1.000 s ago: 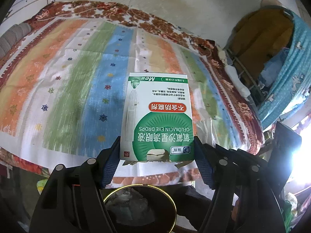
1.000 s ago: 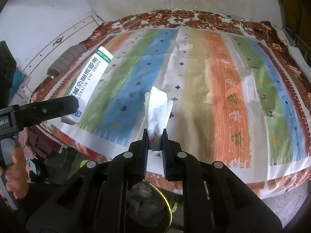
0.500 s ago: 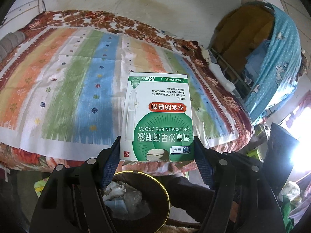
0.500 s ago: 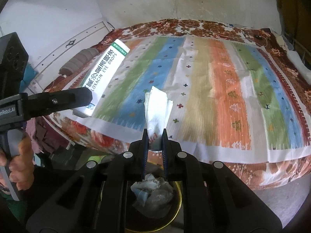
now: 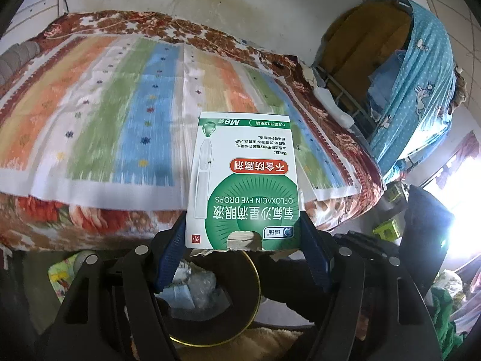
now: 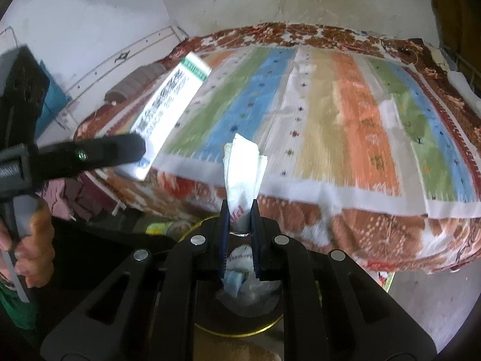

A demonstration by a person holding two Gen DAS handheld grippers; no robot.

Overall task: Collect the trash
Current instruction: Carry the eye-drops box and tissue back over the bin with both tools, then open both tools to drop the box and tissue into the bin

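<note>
Left gripper (image 5: 242, 237) fingers pinch box (image 5: 243, 180) — right gripper (image 6: 238, 225) pinches wrapper (image 6: 243, 174), angled down.

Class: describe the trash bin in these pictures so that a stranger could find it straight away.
Start at the striped bedspread and drop past the bed's near edge to the floor. There, under both tools, stands a dark round bin. Its thin gold rim and the crumpled scraps inside set it apart.

eye drops box (image 5: 244, 186) between left gripper (image 5: 242, 248) fingers, tissue (image 6: 243, 177) pinched in right gripper (image 6: 239, 234), bin (image 5: 210, 297) right below both, bed (image 5: 126, 126) behind
</note>
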